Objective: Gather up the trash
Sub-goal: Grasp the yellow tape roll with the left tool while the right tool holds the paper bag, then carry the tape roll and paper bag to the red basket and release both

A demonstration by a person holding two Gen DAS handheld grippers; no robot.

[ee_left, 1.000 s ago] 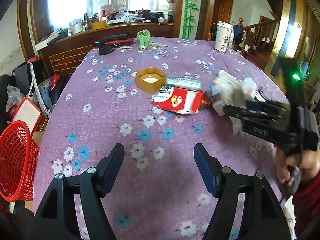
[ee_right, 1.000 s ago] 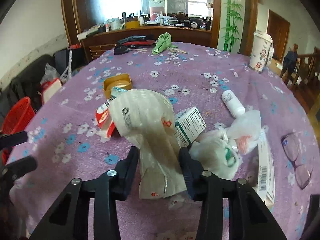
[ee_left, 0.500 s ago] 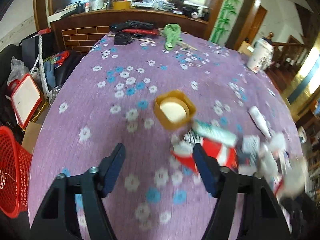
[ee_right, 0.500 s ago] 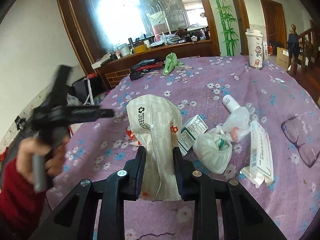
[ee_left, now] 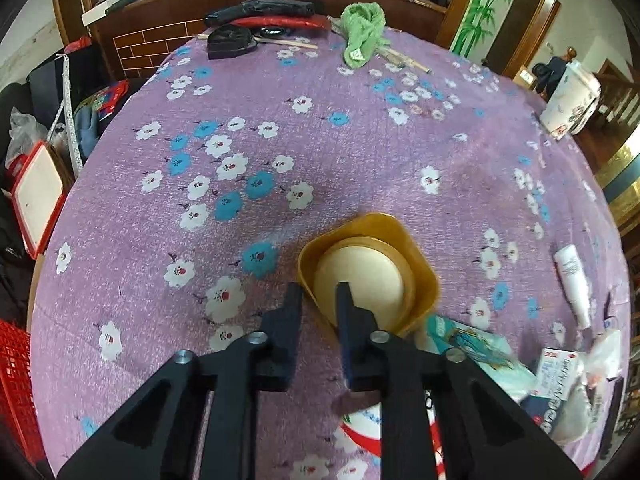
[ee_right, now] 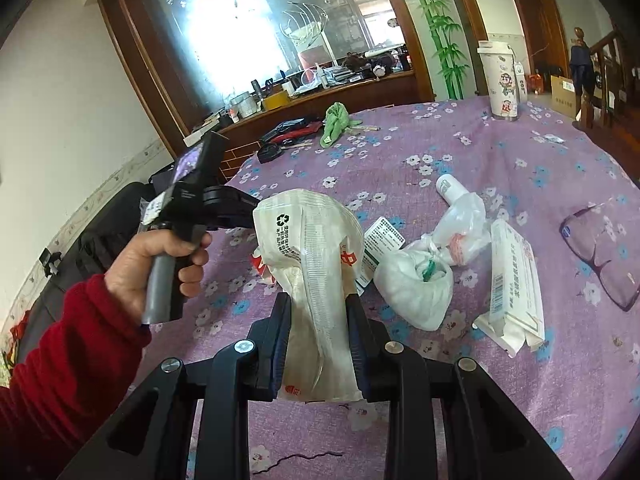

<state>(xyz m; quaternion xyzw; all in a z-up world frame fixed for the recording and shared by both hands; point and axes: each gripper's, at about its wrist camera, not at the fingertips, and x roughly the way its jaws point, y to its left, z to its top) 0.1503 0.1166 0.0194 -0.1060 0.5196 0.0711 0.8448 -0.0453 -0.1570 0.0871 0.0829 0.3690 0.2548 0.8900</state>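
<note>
While the right claw (ee_right: 318, 332) stays clenched on the white bag (ee_right: 310, 256) above the desk (ee_right: 500, 160) to carry it off, the left claw (ee_left: 318, 300) is closing astride the near rim of the yellow bowl (ee_left: 404, 240) to lift it.

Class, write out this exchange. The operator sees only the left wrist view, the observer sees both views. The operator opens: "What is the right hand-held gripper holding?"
Observer: The right hand-held gripper is shut on a crumpled white bag printed with a recycling mark.
Operator: What lies furthest right on the table there?
Observer: A pair of glasses, flat on the purple tablecloth.
Operator: Anything next to them?
Observer: A long white packet with a barcode, lying between the glasses and a knotted plastic bag.
</note>
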